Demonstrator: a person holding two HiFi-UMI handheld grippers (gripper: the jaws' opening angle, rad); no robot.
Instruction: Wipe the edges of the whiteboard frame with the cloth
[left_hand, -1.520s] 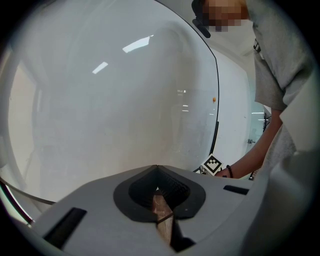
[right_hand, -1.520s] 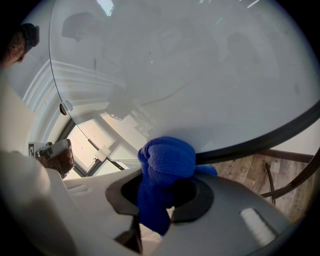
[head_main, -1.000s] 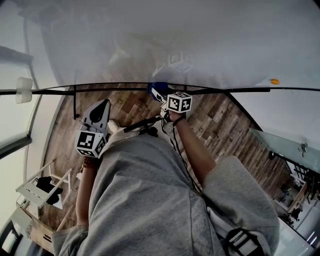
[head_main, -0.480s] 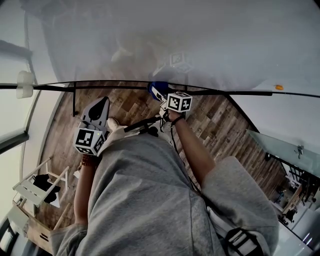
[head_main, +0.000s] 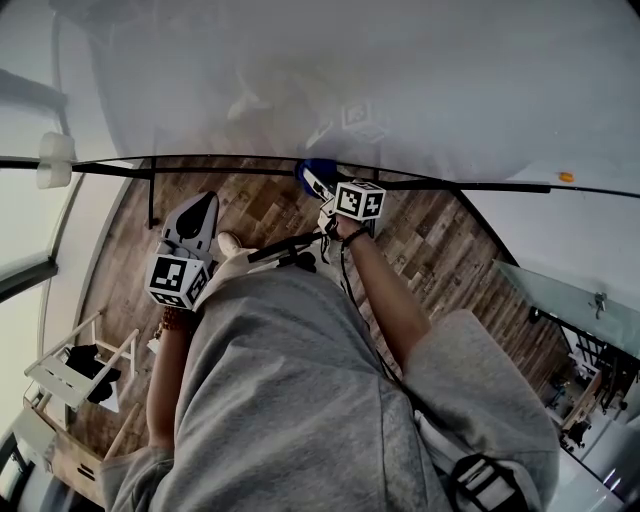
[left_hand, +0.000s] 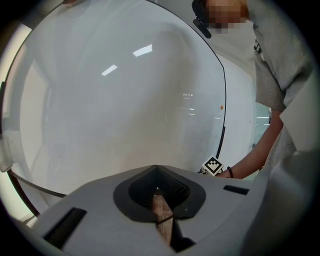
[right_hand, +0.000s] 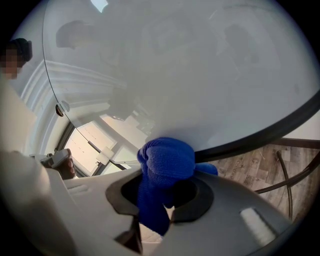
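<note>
1. My right gripper (head_main: 316, 186) has its jaws clamped on the blue cloth (right_hand: 165, 165). A bunched wad sticks out past the tips and a tail hangs down between them.
2. The cloth wad is touching the dark bottom rail of the whiteboard frame (right_hand: 272, 131), just under the whiteboard (head_main: 400, 90).
3. Key relation: the rail's long axis runs left-right across the head view, crosswise to my right jaws. The cloth sits roughly mid-rail, with bare frame (head_main: 470, 187) on both sides.
4. My judgement is that the next stroke is a slide along that axis, pressing the wad up against the rail.
5. My left gripper (head_main: 201, 213) has its jaws closed with nothing between them. It hangs below the rail, well apart from the cloth. The right one is nearer, so it does the wiping.
</note>
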